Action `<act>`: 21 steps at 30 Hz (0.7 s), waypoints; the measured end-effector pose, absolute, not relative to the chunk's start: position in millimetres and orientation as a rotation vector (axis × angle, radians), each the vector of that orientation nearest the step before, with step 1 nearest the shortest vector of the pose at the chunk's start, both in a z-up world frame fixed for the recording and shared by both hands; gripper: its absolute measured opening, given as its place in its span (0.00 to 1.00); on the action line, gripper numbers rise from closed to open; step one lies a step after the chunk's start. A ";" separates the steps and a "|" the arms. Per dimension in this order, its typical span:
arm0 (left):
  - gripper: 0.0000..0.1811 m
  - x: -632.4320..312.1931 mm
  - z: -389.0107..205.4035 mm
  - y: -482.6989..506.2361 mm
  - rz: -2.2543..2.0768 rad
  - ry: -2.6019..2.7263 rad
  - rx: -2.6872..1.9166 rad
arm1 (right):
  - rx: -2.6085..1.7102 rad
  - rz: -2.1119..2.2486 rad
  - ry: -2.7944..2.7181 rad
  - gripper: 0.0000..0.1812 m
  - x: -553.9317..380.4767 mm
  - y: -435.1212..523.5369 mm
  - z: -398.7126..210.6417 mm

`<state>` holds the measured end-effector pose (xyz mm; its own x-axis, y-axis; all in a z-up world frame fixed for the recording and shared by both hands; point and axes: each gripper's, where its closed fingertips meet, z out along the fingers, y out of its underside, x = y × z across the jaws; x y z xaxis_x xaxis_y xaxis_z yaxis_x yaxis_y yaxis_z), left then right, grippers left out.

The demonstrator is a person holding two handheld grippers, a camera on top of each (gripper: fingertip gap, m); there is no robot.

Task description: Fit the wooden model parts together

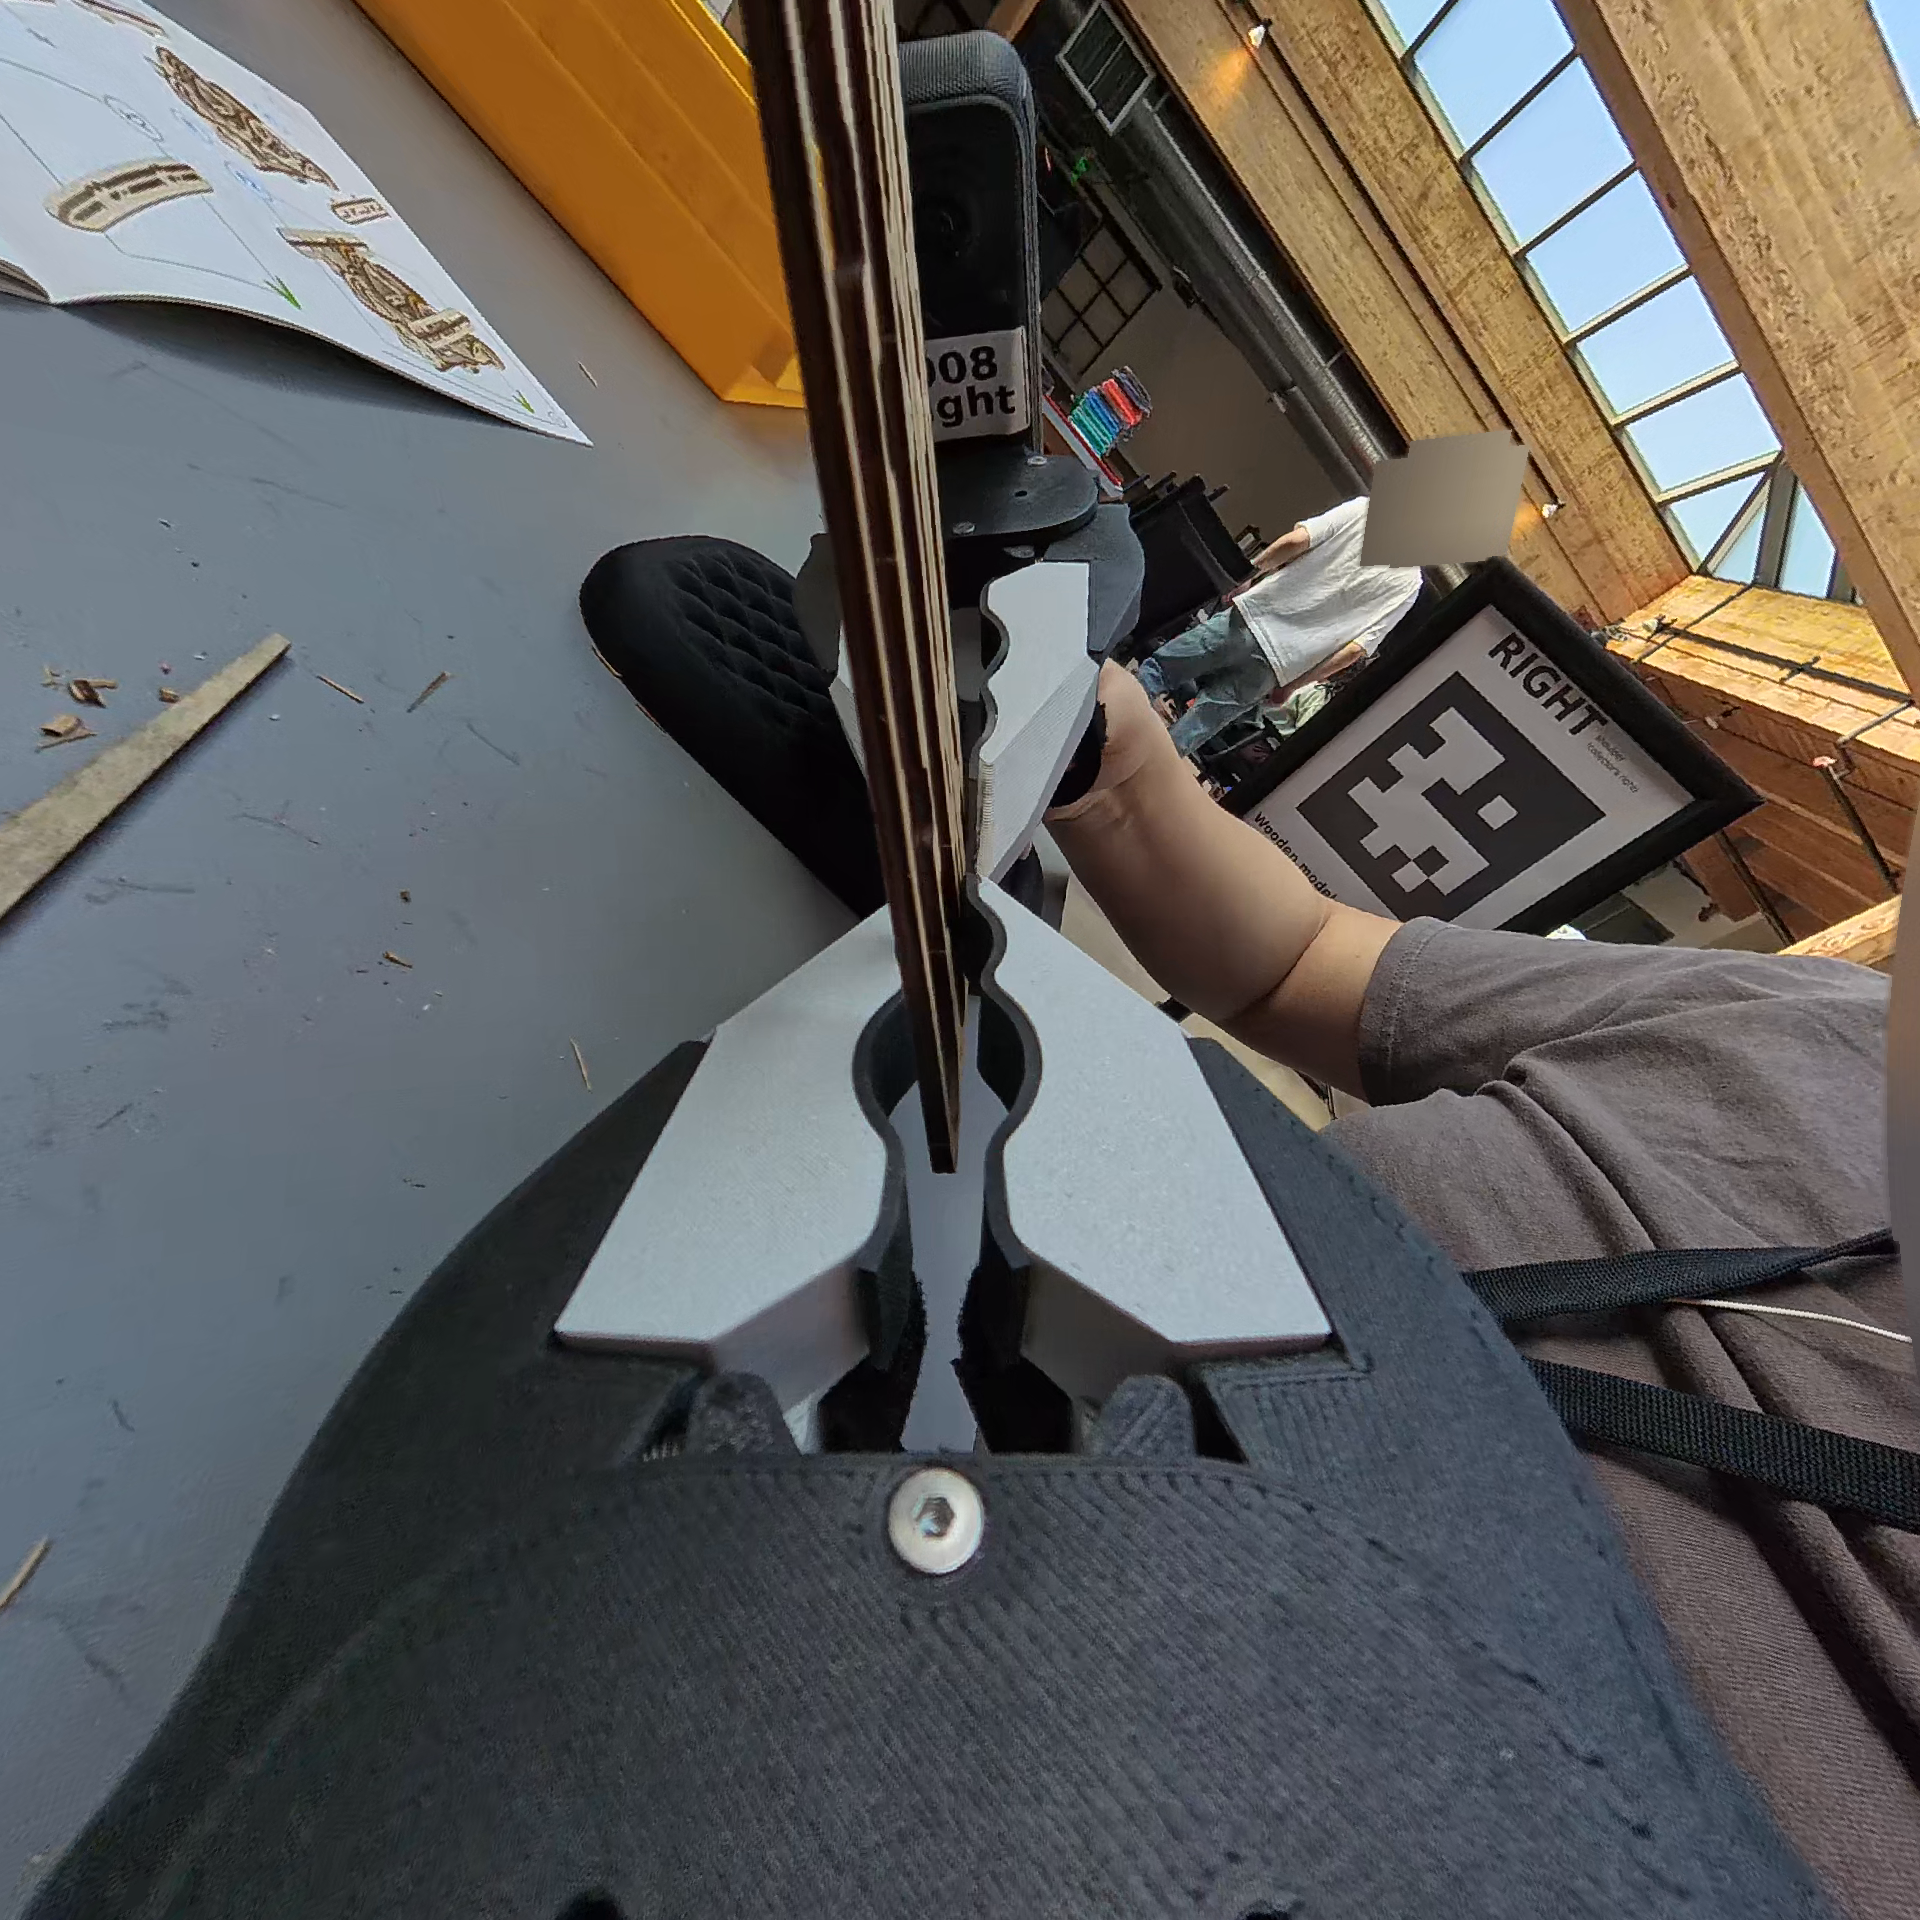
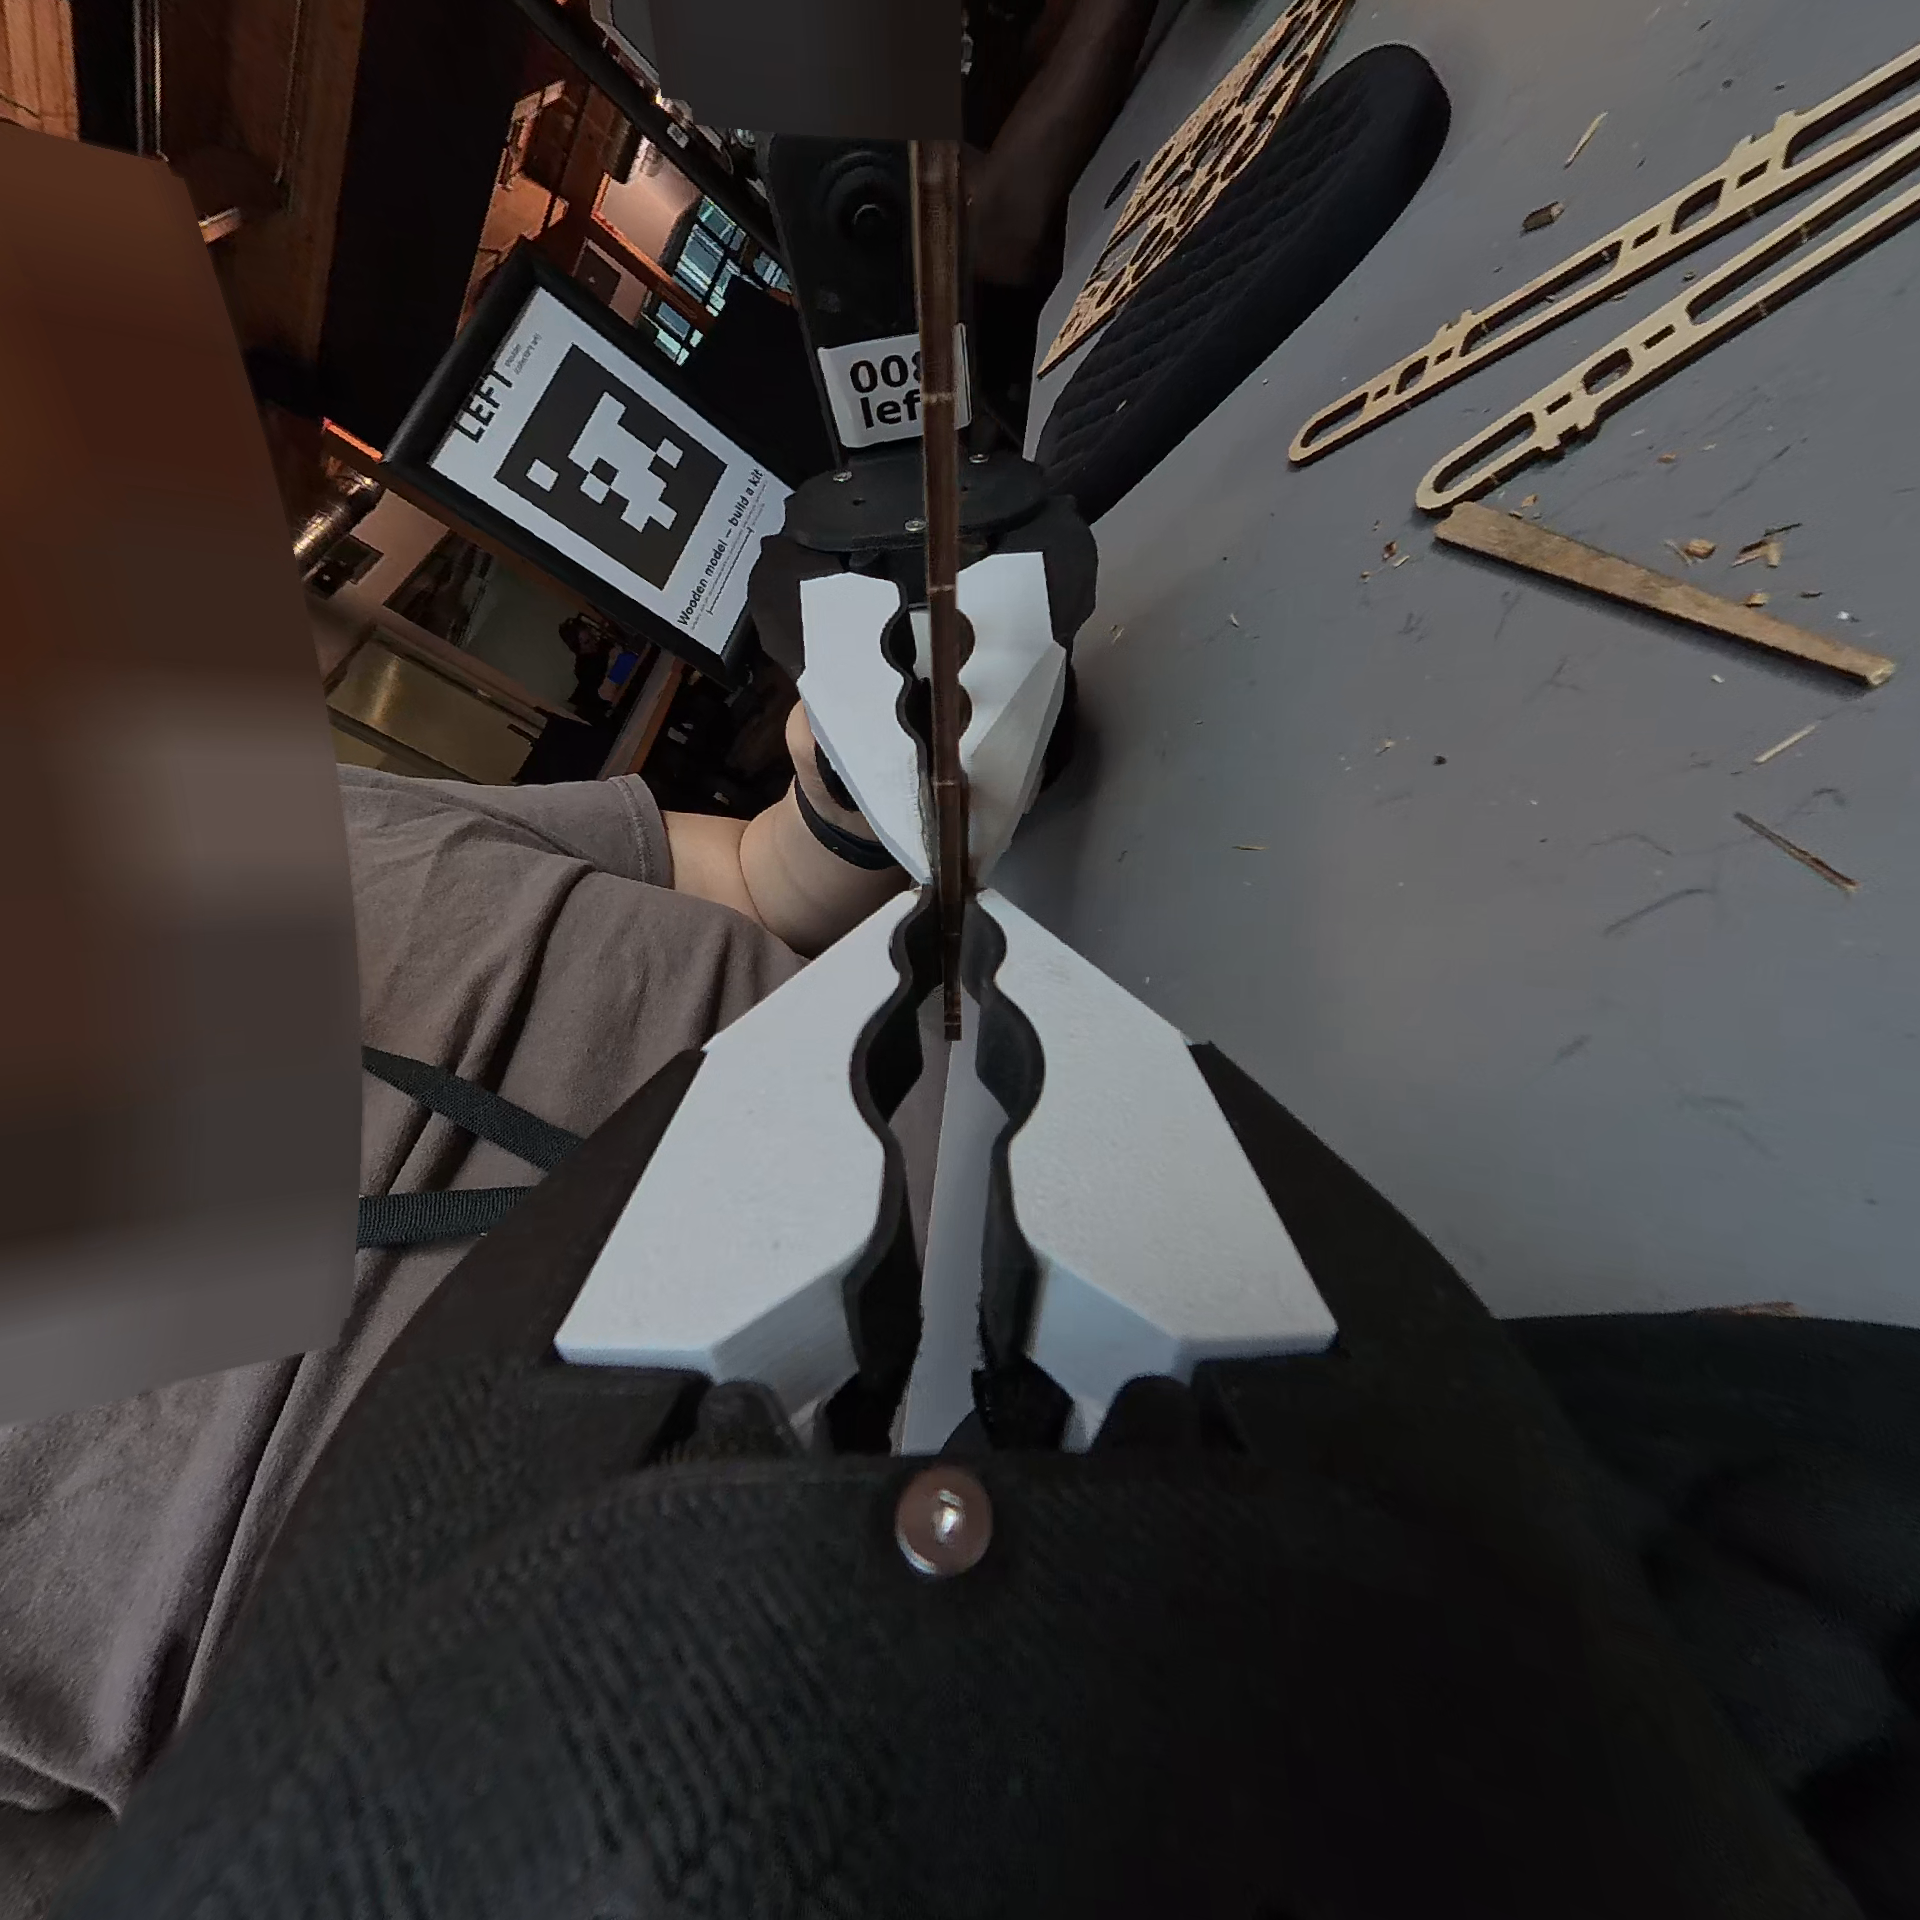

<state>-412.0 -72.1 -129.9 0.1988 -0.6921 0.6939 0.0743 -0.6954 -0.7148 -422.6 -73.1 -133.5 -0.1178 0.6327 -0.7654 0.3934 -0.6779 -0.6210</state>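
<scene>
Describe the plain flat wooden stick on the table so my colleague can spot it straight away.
On the grey table, look beside the black mesh pad, where two pale slotted wooden strips lie side by side. Just next to them lies the plain wooden stick. Unlike the strips it is darker, straight-edged and has no cut-outs.

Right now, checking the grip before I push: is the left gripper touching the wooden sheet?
Touching. The left wrist view shows the left gripper closed at its tips on the edge-on wooden sheet, no gap there.
</scene>
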 end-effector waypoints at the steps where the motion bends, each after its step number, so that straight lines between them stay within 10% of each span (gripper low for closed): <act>1: 0.00 -411.7 -129.2 -72.8 -1.558 0.582 -1.842 | -1.942 1.897 -1.162 0.00 -422.2 -73.9 -132.7; 21: 0.00 -409.7 -129.6 -76.9 -1.463 0.663 -1.826 | -1.900 1.895 -1.208 0.00 -419.6 -79.8 -130.8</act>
